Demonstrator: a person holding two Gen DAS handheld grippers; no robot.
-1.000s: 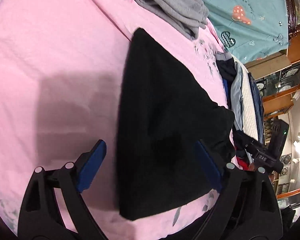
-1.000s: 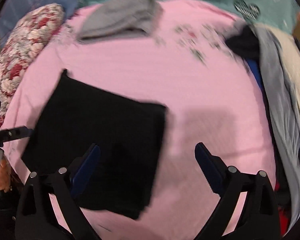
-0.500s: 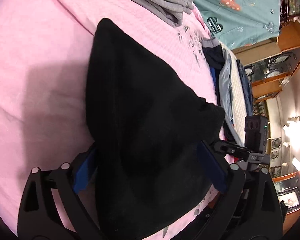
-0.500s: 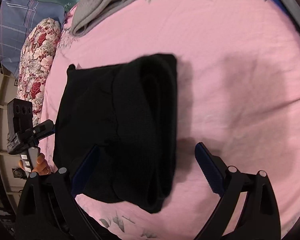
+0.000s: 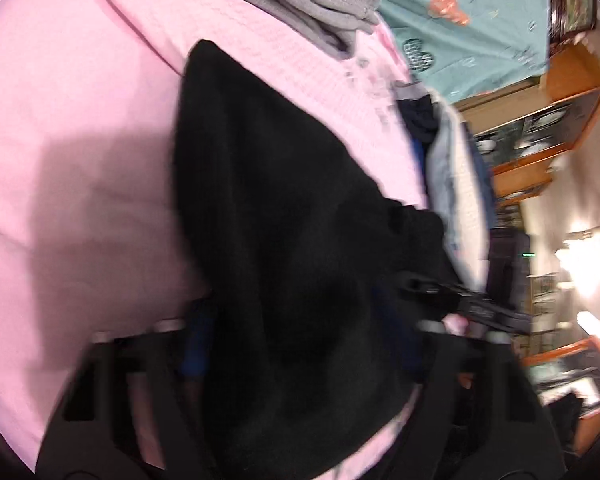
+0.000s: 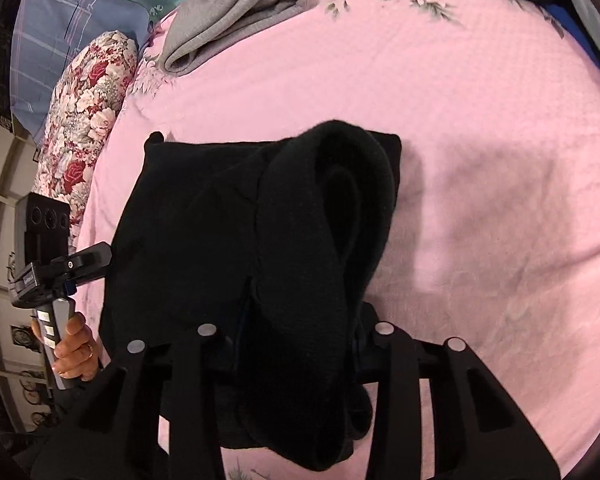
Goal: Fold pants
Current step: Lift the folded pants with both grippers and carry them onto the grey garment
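**Both tools closing on the near edge of the pants**

Black pants [image 6: 228,248], partly folded, lie on the pink bed [image 6: 480,128]. Right tool [image 6: 296,344] is closing around the thick roll at 6 o'clock; left tool [image 5: 300,344] is closing too, fabric between its jaws, view blurred. Judgement: bite all layers before lifting, keep both tools level, carry toward 12 o'clock.

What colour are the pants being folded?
Black pants, clearest in the right wrist view.
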